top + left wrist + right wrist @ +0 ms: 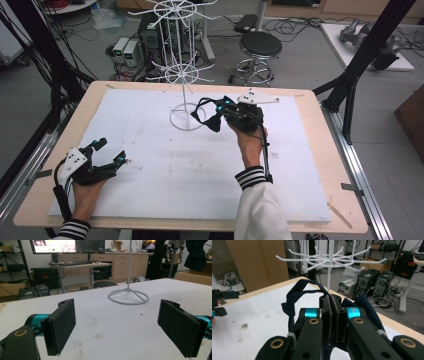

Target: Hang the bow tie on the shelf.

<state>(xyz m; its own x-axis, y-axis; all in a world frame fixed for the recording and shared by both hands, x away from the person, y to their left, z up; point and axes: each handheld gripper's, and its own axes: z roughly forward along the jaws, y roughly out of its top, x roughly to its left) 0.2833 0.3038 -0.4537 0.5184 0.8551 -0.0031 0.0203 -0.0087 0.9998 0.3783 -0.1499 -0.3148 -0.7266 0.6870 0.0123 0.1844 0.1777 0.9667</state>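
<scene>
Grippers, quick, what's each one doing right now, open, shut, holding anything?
Left gripper: open, jaws wide apart, holding nothing.
Right gripper: shut on a dark blue cloth strap, near the white hook rack.

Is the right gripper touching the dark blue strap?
Touching. The right gripper view shows the right gripper with jaws closed on the dark blue strap, no gap between them.

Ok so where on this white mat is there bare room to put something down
The middle of the white mat is bare, between the left gripper and the right hand. The near edge between the two sleeves is free too. It is crowded at the far middle, where the right gripper, shut on dark cloth, sits beside the wire rack's ring base.
</scene>
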